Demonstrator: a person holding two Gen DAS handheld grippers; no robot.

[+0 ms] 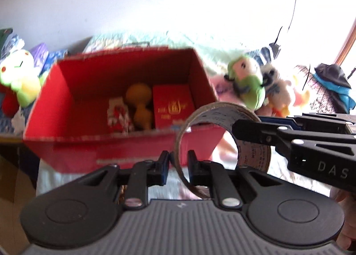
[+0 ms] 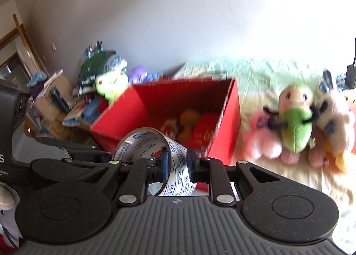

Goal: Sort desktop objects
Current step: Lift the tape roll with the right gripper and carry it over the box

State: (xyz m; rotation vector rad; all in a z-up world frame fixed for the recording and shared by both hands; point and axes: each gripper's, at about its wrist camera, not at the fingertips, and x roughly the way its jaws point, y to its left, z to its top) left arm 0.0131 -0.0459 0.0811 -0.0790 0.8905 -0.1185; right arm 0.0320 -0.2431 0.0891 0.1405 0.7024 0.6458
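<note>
A roll of printed tape (image 1: 224, 113) hangs in the air in front of the open red box (image 1: 55, 99). My left gripper (image 1: 179, 163) is shut on the ring's lower left wall. From the right, my right gripper (image 1: 242, 125) clamps the ring's other side. In the right wrist view the tape roll (image 2: 142, 141) has its band pinched between the pads of my right gripper (image 2: 178, 161), and my left gripper (image 2: 106, 156) holds it from the left. The red box (image 2: 231, 125) holds a yellow gourd-shaped thing (image 1: 139, 103), a small red carton (image 1: 172, 105) and a red-and-white packet (image 1: 118, 114).
A green plush doll (image 2: 296, 121) leans with pale and pink plush toys right of the box on a light cloth. A frog plush (image 2: 111, 83) and a pile of clutter sit left of the box. A white wall rises behind.
</note>
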